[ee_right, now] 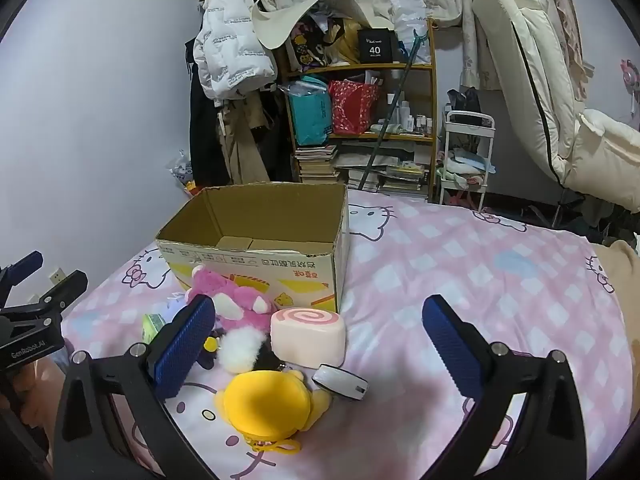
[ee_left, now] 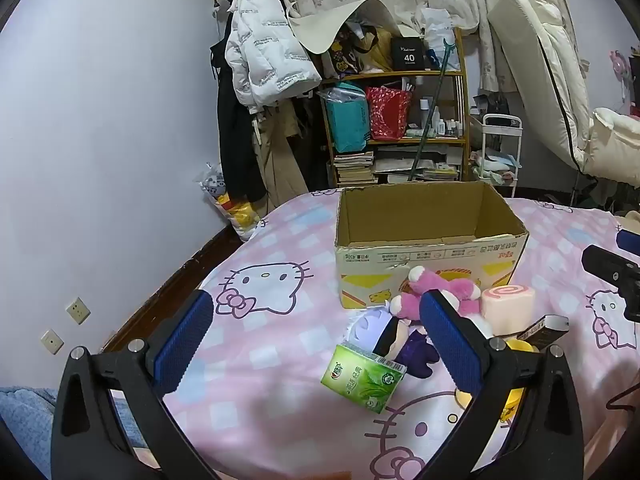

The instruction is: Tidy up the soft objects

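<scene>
one open box [ee_right: 256,236] sits empty on the bed [ee_right: 460,264], mouth up, likely to take the soft things heaped at its front: a pink plush [ee_right: 232,296], a yellow plush [ee_right: 266,400], a purple doll [ee_left: 400,340], a swirl-roll squishy [ee_right: 308,332], a tissue pack [ee_left: 364,380]. left gripper [ee_left: 316,344] and right gripper [ee_right: 316,344] hover, jaws spread wide, nothing held.

You see a pink checked bed sheet [ee_right: 460,264], brown cardboard box [ee_right: 280,216], yellow plush [ee_right: 266,404], pink plush [ee_right: 236,296], green tissue pack [ee_left: 366,378].
</scene>
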{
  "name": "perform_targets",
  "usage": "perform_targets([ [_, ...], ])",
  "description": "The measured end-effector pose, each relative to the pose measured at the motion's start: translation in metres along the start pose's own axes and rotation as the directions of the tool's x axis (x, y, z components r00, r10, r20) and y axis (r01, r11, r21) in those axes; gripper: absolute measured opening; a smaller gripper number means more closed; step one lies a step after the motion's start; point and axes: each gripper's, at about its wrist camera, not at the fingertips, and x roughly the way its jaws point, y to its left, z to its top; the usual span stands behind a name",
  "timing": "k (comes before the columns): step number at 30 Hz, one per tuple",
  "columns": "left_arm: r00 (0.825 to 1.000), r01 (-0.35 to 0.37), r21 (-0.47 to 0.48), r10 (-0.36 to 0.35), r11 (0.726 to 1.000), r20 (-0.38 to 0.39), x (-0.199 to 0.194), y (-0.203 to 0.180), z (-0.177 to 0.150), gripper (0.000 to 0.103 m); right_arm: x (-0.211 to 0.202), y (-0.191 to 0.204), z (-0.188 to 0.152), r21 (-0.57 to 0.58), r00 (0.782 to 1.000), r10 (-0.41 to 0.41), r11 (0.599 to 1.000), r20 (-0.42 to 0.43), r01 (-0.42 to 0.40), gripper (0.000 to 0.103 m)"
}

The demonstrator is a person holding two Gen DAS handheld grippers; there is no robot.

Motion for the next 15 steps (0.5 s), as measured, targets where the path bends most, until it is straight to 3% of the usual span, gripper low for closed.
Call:
perform_targets([
  [15,1.0,-0.015,0.009,0.015,1.0,0.009,-0.0002,-0.0006,0.0003,0.101,0.0,0.0001,-0.0002,-0.004,1.0,-0.009,1.0,0.002,0.009,0.103],
])
